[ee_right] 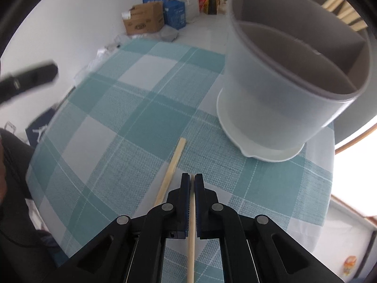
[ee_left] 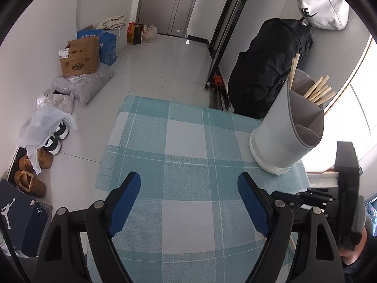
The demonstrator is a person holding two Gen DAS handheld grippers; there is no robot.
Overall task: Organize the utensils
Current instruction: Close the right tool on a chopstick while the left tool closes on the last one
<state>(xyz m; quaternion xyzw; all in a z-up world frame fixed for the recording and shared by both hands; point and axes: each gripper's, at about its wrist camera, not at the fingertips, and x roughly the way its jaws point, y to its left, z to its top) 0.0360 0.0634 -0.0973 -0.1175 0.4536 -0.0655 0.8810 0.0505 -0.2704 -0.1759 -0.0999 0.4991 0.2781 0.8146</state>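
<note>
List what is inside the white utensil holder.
The utensil holder has divided compartments; wooden chopsticks stick out of the far ones, while the near one looks empty. Its walls hide the compartment bottoms.

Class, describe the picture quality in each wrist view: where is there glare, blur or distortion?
Left wrist view: window blown out white at right; fisheye bends the table edges. Right wrist view: utensil holder softly blurred, left gripper smeared, glare at right.

Each gripper has black linkage arms, silver rivets and blue finger pads.
</note>
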